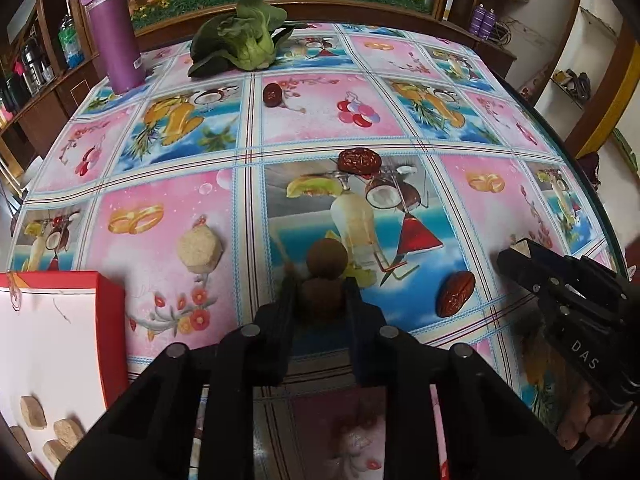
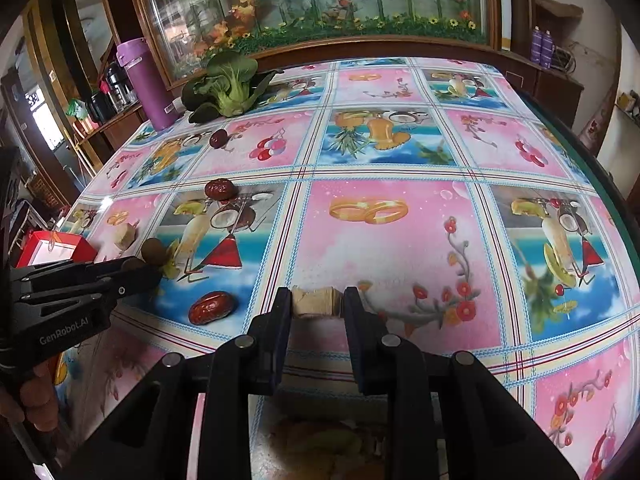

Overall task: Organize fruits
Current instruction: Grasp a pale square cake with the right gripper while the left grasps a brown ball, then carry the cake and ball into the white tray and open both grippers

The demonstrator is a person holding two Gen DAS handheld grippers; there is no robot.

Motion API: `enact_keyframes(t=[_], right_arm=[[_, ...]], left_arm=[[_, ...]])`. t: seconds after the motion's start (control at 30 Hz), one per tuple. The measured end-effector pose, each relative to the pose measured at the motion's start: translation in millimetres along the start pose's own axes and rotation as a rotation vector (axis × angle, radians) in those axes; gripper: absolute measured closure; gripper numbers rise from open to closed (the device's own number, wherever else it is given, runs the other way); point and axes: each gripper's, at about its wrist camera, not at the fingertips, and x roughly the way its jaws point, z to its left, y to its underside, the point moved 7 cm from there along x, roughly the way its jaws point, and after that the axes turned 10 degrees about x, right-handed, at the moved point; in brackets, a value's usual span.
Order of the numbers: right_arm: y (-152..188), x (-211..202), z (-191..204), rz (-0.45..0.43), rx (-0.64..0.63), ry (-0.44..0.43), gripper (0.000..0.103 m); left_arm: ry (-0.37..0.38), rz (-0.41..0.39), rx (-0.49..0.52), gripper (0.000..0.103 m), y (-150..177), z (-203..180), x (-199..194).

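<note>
My left gripper [image 1: 320, 286] is shut on a brown round fruit [image 1: 322, 300] just above the tablecloth. A second brown round fruit [image 1: 326, 258] sits right ahead of the fingertips. My right gripper [image 2: 318, 300] is shut on a pale beige biscuit-like chunk [image 2: 318, 303], low over a pink square. Red dates lie loose: one between the grippers [image 2: 211, 308], one mid-table [image 1: 358, 161], one farther back [image 1: 273, 94]. Another beige biscuit [image 1: 199, 250] lies left of my left gripper. The left gripper [image 2: 146, 272] shows at the left of the right wrist view.
A red box [image 1: 112, 320] with a white inside holds several biscuits at the near left. A purple bottle [image 1: 112, 32] and a bok choy [image 1: 240, 40] stand at the far edge. The table edge [image 2: 600, 184] curves along the right. A hand [image 2: 38, 404] grips the left handle.
</note>
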Motion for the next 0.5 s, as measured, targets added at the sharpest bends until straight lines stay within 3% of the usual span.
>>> enact_keyframes(t=[0.23,0.37,0.5], right_arm=[[-3.8,-14.1,7.9,-0.065,-0.009,-0.054,0.078],[-3.4,-26.7,22.9,-0.107,-0.036,-0.111,0.078],[9.9,-32.5,58.2,-0.068,-0.057,-0.196,0.078]], left_arm=[[-0.014,-0.05,0.008,0.078,8.3,1.4,-29.5],[-0.004,-0.106,-0.011,0.078,22.7,8.3,-70.4],[-0.047,-0.185,-0.032,0.078,45.9,29.4,-120.3]])
